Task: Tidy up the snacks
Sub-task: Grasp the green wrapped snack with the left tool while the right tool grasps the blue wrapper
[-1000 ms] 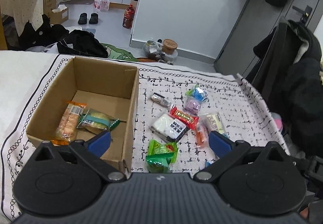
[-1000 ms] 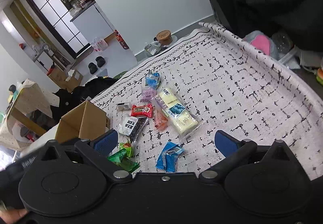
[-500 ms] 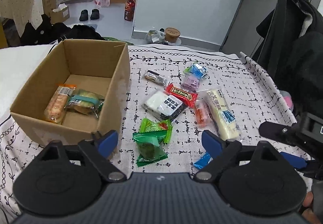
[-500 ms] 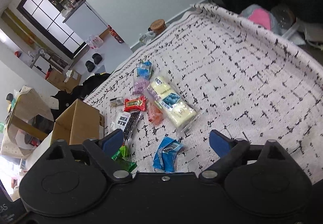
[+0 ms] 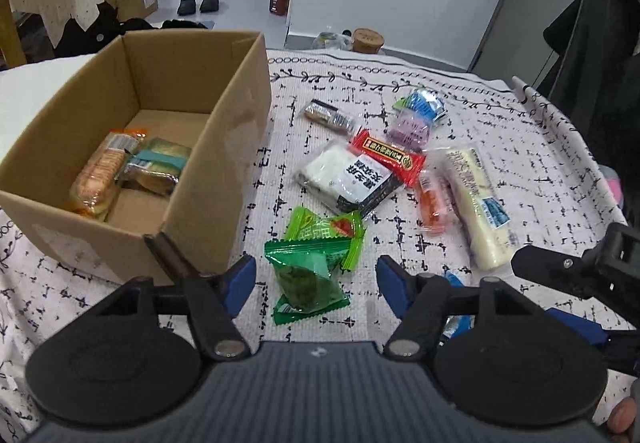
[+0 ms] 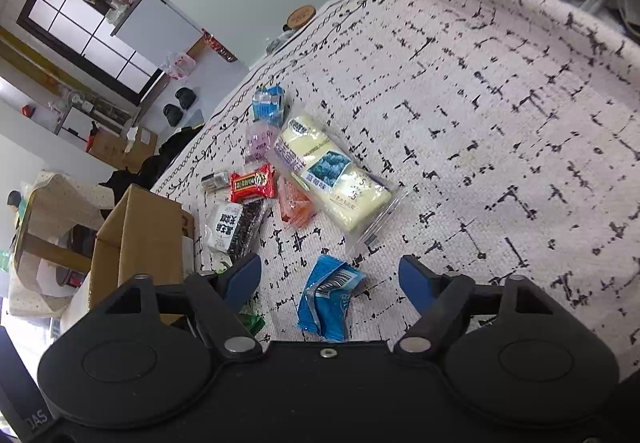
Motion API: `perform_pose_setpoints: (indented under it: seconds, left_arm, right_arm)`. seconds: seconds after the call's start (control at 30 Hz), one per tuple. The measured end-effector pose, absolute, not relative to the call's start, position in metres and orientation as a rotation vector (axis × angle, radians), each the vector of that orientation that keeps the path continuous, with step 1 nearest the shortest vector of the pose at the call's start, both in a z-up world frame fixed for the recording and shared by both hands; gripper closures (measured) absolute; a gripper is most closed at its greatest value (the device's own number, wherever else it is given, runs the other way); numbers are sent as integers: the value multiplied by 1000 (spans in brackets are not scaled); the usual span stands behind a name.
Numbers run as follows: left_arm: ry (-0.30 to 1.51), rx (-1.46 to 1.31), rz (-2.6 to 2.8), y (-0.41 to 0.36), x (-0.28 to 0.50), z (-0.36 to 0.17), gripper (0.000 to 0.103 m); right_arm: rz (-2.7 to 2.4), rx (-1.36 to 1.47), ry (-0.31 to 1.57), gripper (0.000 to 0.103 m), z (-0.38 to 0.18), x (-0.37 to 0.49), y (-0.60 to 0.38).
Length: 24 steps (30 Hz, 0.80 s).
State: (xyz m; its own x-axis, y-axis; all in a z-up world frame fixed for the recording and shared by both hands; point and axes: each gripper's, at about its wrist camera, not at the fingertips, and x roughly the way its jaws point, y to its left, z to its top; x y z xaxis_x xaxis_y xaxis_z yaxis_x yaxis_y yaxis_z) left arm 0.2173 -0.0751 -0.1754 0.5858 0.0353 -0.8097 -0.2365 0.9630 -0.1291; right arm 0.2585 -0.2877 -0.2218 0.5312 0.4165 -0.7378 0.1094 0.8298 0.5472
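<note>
The green snack packets (image 5: pixel 316 263) lie on the patterned table (image 5: pixel 520 147) beside the cardboard box (image 5: pixel 216 147), between the parted fingers of the left tool (image 5: pixel 316 279). The blue packet (image 6: pixel 328 295) lies between the parted fingers of the right tool (image 6: pixel 330 279). Both tools' jaws have just been closing; neither touches its packet.

The right gripper (image 6: pixel 330 279) has just been closing, its blue fingers (image 6: pixel 242 277) still apart and off the blue packet (image 6: pixel 326 297) lying between them on the desk (image 6: pixel 500 115). Beyond the fingers lie a yellow pack (image 6: pixel 332 179), an orange packet (image 6: pixel 294 205) and a red bar (image 6: pixel 253 183). Left of the left finger stands a cardboard box (image 6: pixel 136 239).
</note>
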Motion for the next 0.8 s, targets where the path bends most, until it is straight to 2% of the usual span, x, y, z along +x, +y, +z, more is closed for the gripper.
perform_pose_setpoints:
  seconds: [0.2, 0.37, 0.6, 0.67, 0.73, 0.8]
  left_arm:
    - [959, -231, 194, -73, 229, -187, 41]
    - [1003, -246, 202, -71, 234, -196, 64]
    - [992, -273, 169, -70, 229, -191, 72]
    - [986, -278, 156, -70, 227, -188, 72]
    - [978, -284, 149, -70, 224, -185, 73]
    - [970, -291, 141, -69, 222, -182, 73]
  right_arm:
    - [219, 584, 1046, 36, -232, 266, -282]
    - [226, 560, 1080, 42, -239, 269, -274]
    - [210, 559, 1094, 44, -241, 269, -269]
    - [208, 550, 1105, 50, -243, 270, -264]
    - [208, 524, 1111, 67, -244, 269, -260]
    - [208, 512, 1122, 78, -245, 267, -259]
